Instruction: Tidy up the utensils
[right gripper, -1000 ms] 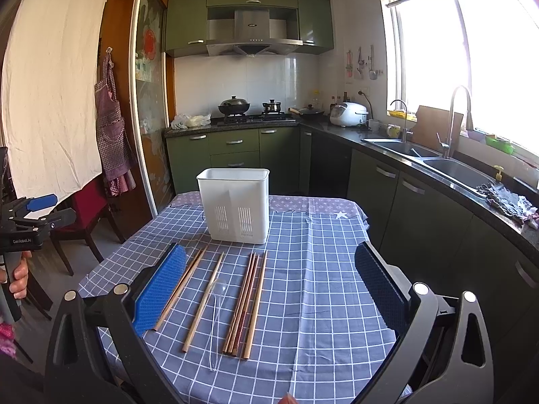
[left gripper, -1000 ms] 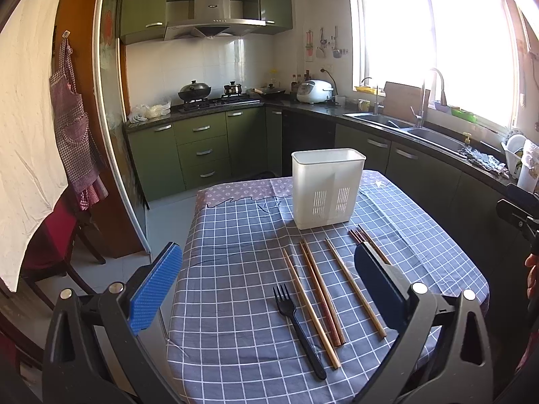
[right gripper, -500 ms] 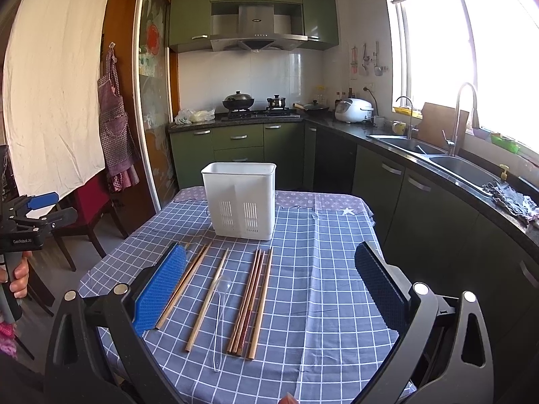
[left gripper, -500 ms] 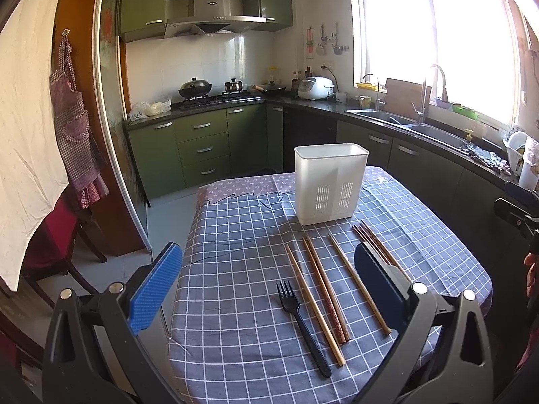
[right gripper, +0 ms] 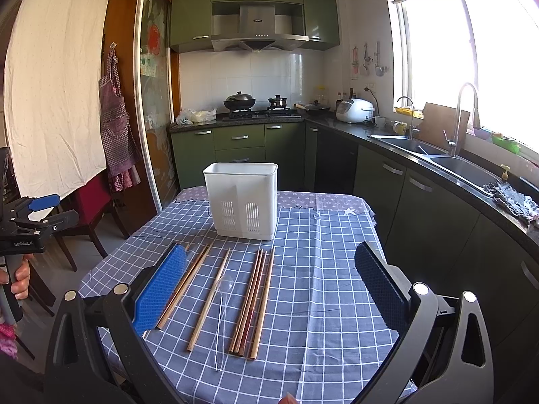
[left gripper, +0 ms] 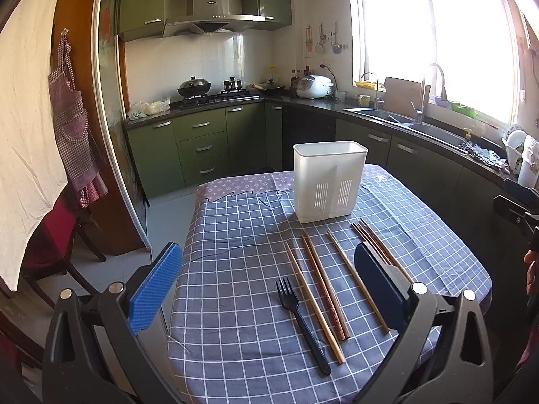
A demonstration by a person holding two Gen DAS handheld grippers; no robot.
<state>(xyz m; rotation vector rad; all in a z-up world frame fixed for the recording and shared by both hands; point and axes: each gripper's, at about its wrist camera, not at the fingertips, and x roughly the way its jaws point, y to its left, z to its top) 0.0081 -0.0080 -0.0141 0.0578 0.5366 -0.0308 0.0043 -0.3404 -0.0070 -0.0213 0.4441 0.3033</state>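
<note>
A white slotted utensil holder point(left gripper: 328, 180) point(right gripper: 242, 200) stands upright on the far part of the checked tablecloth. Several wooden chopsticks point(left gripper: 323, 289) point(right gripper: 256, 299) lie in front of it, pointing toward me. A black plastic fork point(left gripper: 301, 325) rests left of them in the left wrist view. A clear plastic spoon point(right gripper: 222, 313) lies among the chopsticks in the right wrist view. My left gripper point(left gripper: 269, 284) hangs open above the near table edge, holding nothing. My right gripper point(right gripper: 271, 284) is open too, over the chopsticks, apart from them.
The table point(right gripper: 330, 269) has free cloth to the right of the chopsticks. A red chair point(left gripper: 54, 235) stands left of the table. Green cabinets, a stove and a sink counter point(right gripper: 438, 161) run behind and along the right. A hand holds the other gripper's handle point(right gripper: 20, 269) at far left.
Both cameras have drifted slightly back and up; the holder and utensils sit a little lower in view. Nothing on the table has moved and both grippers stay open.
</note>
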